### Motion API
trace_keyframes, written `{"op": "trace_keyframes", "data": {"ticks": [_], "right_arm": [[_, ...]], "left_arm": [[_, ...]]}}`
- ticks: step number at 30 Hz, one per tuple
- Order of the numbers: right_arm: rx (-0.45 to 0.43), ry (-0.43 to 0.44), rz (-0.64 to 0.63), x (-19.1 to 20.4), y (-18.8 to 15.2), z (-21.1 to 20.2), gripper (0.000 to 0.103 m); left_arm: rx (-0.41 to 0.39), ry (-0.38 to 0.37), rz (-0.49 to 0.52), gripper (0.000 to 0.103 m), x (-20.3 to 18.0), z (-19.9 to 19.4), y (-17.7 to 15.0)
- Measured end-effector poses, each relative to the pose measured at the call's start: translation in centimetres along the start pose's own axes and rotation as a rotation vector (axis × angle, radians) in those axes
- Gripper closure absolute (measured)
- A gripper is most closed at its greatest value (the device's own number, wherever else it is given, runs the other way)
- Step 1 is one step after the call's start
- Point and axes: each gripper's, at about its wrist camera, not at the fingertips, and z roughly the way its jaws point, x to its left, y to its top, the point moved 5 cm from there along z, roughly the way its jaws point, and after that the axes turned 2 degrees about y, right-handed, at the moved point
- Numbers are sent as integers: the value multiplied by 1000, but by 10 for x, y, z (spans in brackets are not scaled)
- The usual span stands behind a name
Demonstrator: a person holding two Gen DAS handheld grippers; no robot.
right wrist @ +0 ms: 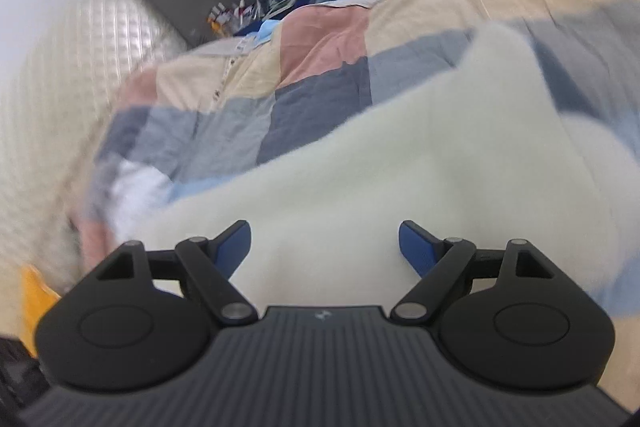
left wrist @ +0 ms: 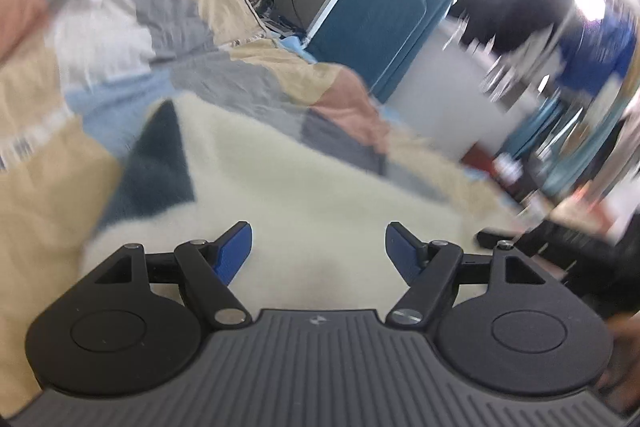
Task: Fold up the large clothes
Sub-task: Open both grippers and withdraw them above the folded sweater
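Room behind the bed (left wrist: 560,47) smeared by motion blur, nothing there legible, cream fleece garment (left wrist: 320,179) ran out of sight beneath the gripper body, patchwork quilt (right wrist: 312,67) cut by frame edges, bedside clutter (right wrist: 256,7) too small to identify

Fleece garment (right wrist: 400,155) apparently lies on the quilt (right wrist: 320,67).

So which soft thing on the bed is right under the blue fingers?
The fluffy white garment. It is plain cream and fuzzy, unlike the patchwork quilt of pink, grey and beige squares beneath it.
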Motion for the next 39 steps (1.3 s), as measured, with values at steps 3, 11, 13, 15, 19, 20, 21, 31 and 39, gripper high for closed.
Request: {"op": "trace_keyframes", "data": {"ticks": [3, 11, 13, 15, 19, 20, 21, 31, 39], "right_arm": [[-3, -63, -69, -1, 4, 13, 20], [-35, -163, -199, -7, 22, 42, 27], [-19, -172, -216, -9, 21, 52, 28], [2, -171, -218, -13, 17, 62, 26], [24, -167, -237, -17, 16, 74, 26], [25, -168, -239, -16, 16, 75, 27], [25, -169, -241, -15, 15, 75, 26], [33, -161, -236, -2, 4, 55, 27], [23, -100, -202, 7, -17, 23, 27]], "left_arm": [[-9, 73, 29, 25, 3, 13, 2], [8, 146, 109, 25, 19, 51, 7], [15, 152, 125, 25, 20, 58, 7], [16, 159, 141, 25, 21, 65, 6], [21, 154, 135, 25, 23, 70, 6], [20, 154, 138, 25, 23, 70, 5], [20, 156, 142, 25, 22, 70, 5], [9, 177, 157, 25, 13, 49, 0], [-21, 176, 139, 25, -1, 6, -20]]}}
